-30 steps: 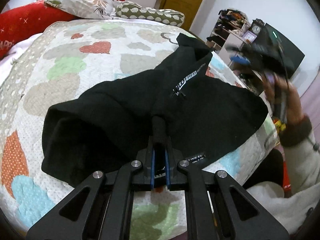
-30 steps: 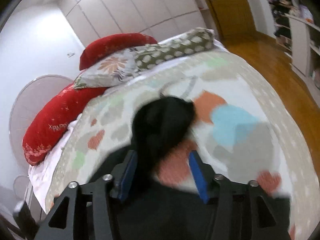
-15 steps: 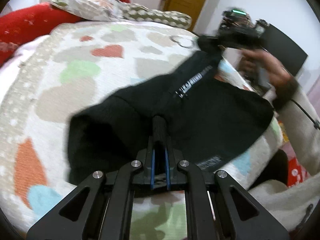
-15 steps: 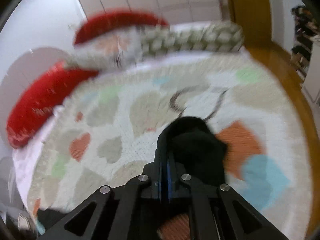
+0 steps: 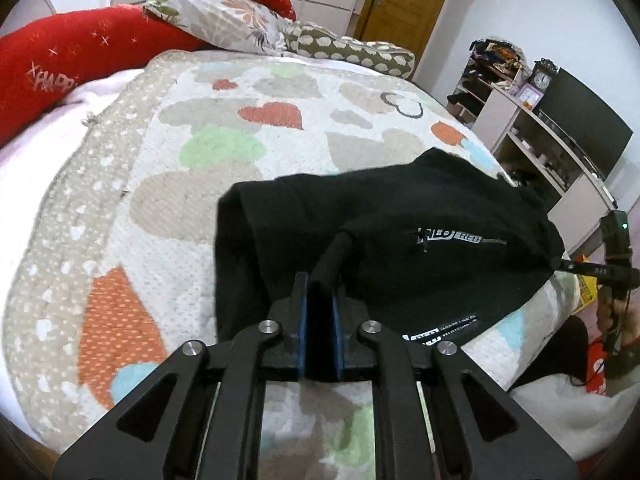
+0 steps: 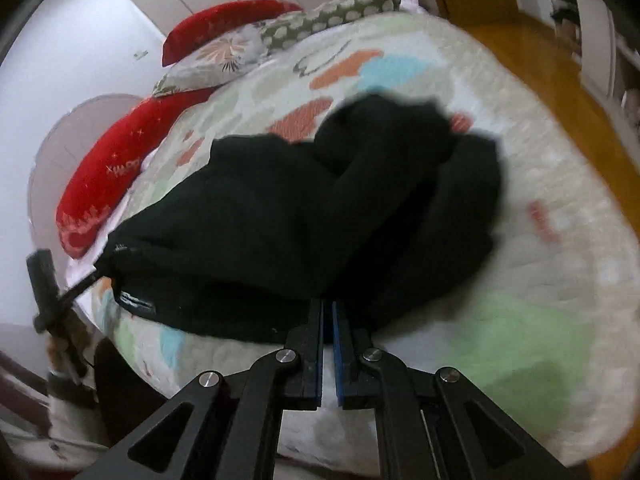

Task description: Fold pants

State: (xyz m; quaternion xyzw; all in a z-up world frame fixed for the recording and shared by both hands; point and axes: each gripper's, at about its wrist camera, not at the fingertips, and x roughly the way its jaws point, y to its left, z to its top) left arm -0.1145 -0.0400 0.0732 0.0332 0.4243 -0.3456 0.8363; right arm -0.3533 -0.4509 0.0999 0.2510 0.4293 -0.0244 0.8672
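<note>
My left gripper (image 5: 320, 296) is pinched tight on a pants (image 5: 400, 232) edge, right gripper (image 6: 328, 320) clamped on the far side, pants bunched on the quilt (image 5: 192, 184), so I'd pull both corners taut and level before laying down.

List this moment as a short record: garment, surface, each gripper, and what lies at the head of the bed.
garment: black pants, folded over, lying on the bed
surface: heart-patterned quilt
left gripper: shut on a fold of the pants
right gripper: shut on the pants' near edge
head of bed: red pillows, floral pillow, dotted olive pillow
</note>
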